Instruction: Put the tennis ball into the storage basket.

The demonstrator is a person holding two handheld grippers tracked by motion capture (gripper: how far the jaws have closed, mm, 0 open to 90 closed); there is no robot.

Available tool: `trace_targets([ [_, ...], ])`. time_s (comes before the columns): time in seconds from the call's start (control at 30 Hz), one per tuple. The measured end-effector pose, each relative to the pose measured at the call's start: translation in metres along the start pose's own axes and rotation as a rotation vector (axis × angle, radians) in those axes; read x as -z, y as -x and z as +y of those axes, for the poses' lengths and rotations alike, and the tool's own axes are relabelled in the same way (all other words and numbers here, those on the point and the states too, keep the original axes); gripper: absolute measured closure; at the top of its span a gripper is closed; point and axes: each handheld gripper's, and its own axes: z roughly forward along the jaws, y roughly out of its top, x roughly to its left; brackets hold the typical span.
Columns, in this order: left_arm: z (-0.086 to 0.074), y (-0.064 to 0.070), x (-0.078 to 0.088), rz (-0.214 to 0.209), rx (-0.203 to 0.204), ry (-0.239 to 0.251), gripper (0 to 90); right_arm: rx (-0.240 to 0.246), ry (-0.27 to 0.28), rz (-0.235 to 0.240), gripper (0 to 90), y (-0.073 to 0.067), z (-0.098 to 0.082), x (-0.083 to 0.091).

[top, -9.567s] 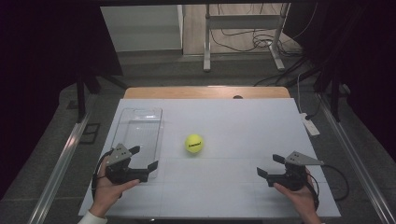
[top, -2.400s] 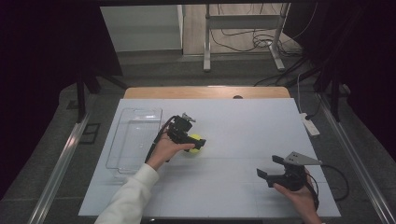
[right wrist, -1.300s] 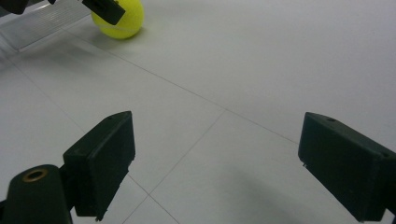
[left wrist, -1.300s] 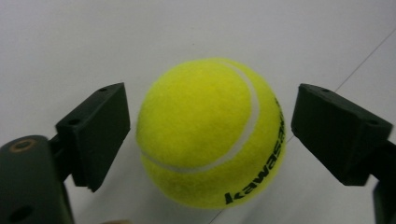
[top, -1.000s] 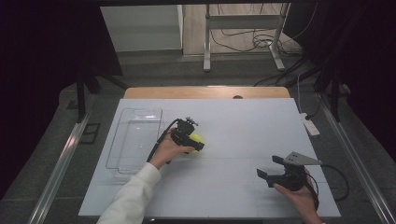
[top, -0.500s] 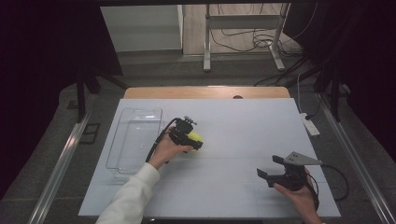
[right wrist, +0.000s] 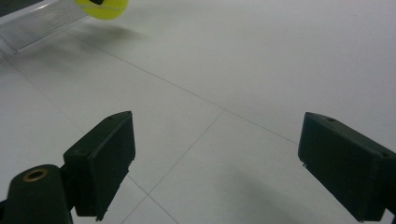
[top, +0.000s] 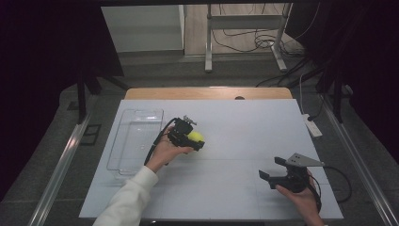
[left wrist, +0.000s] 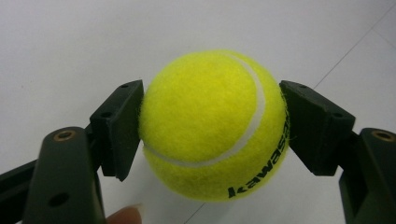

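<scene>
The left gripper (top: 194,138) has a yellow tennis ball (left wrist: 214,123) squeezed between its two black jaws. In the left gripper view, one jaw presses the ball's left side and the other presses its right side. The ball sits right in the middle of the gap. It has a white curved line and black letters near the bottom. A bit of a fingertip (left wrist: 125,216) peeks in at the bottom edge, under the ball.

From the high view, the left hand (top: 165,150) holds that gripper over the white table (top: 244,127), a little left of the middle. The yellow ball shows at the tip of the gripper. I cannot tell if the ball touches the table or is lifted up. A white sleeve (top: 129,200) comes in from the bottom.

Just beside the gripper, on its left, lies a clear plastic tray (top: 128,161). The ball is next to the tray, outside of it.

The right gripper (top: 272,170) is well apart from the ball, near the front right part of the table, held in the right hand (top: 303,197). Its jaws stand wide apart with nothing between them, and in the right gripper view the bare white table shows in the gap. The ball and an edge of the tray sit far off at the top left of that view.
</scene>
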Motion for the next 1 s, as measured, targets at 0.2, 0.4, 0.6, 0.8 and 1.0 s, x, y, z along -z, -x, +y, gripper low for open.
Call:
trace_targets([
  [0.2, -0.001, -0.001, 0.006, -0.003, 0.000, 0.025, 26.5, -0.001, 0.000, 0.000, 11.2, 0.000, 0.000, 0.000],
  [0.4, -0.003, -0.003, 0.010, 0.001, 0.003, 0.046, 26.5, -0.001, -0.002, -0.001, 11.2, 0.000, 0.000, 0.000],
  [0.6, -0.004, -0.006, 0.017, -0.004, 0.008, 0.071, 26.5, 0.002, -0.003, -0.004, 11.2, 0.000, 0.000, 0.000],
  [0.8, -0.005, -0.007, 0.024, -0.003, 0.010, 0.101, 26.5, 0.002, -0.001, -0.003, 11.3, 0.000, 0.000, 0.000],
  [1.0, -0.006, -0.008, 0.032, 0.001, 0.010, 0.137, 26.5, 0.004, -0.003, -0.004, 11.3, 0.000, 0.000, 0.000],
])
